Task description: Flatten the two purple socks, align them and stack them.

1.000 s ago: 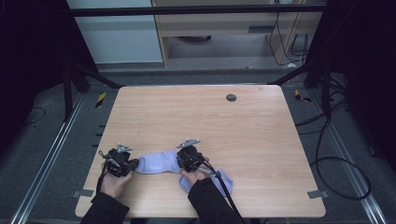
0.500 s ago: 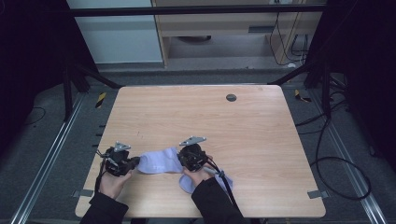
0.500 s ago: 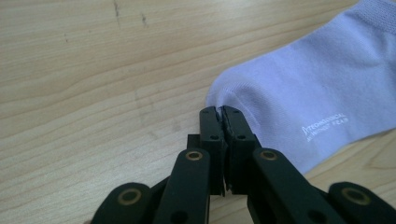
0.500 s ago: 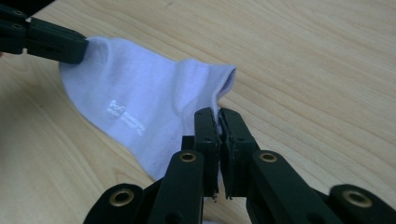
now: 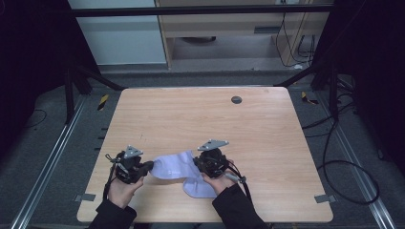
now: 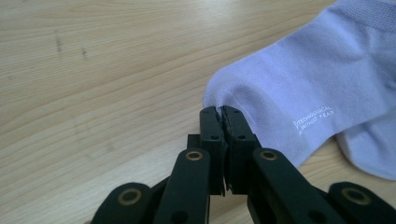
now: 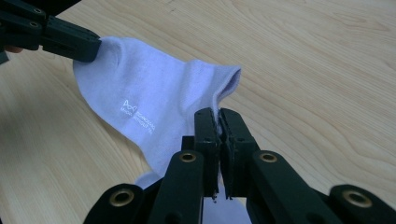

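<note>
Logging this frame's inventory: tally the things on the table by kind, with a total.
Lilac socks: 2, one sock held between both claws, a second sock lying under it.
Hand-held claws: 2, the left claw and the right claw, each pinching the upper sock.
Dark round fitting in the tabletop: 1.
Total: 5.

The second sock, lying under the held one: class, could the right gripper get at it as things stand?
Probably not yet. The right gripper is shut on the top sock, which the left gripper also pinches; the second sock lies partly beneath it.
</note>
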Tool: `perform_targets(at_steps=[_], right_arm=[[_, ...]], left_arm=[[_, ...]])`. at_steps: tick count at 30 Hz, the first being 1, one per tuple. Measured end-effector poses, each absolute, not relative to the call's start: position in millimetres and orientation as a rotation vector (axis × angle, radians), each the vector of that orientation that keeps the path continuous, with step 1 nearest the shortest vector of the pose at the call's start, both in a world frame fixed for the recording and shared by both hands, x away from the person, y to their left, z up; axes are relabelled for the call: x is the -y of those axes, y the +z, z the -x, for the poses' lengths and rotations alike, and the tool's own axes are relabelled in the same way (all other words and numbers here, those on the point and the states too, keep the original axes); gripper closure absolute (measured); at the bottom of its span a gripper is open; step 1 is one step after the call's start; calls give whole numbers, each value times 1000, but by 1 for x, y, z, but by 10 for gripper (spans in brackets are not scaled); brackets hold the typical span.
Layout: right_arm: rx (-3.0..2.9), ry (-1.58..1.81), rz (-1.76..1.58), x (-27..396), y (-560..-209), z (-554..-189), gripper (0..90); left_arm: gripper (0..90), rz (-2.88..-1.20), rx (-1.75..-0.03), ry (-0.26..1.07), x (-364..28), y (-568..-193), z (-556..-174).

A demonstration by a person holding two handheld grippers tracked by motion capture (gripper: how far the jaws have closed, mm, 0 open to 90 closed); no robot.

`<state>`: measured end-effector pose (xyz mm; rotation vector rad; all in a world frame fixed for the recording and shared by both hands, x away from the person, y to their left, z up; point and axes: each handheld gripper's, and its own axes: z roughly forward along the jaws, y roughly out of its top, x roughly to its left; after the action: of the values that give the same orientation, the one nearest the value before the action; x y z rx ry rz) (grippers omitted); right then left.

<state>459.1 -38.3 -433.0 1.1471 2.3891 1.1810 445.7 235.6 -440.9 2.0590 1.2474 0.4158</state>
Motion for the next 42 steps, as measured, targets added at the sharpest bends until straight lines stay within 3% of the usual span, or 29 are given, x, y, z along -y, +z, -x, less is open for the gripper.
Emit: perform_targets(at_steps=[26,42], right_arm=[[-2337,1109,-1243,120,-437,-420,866],[-2350,1070,-1289,136,-450,-409,866]], left_arm=[[875,-2167,-1095,299,-162,-439,-429],[875,-2241,-1065,262,-141,-457,-428]])
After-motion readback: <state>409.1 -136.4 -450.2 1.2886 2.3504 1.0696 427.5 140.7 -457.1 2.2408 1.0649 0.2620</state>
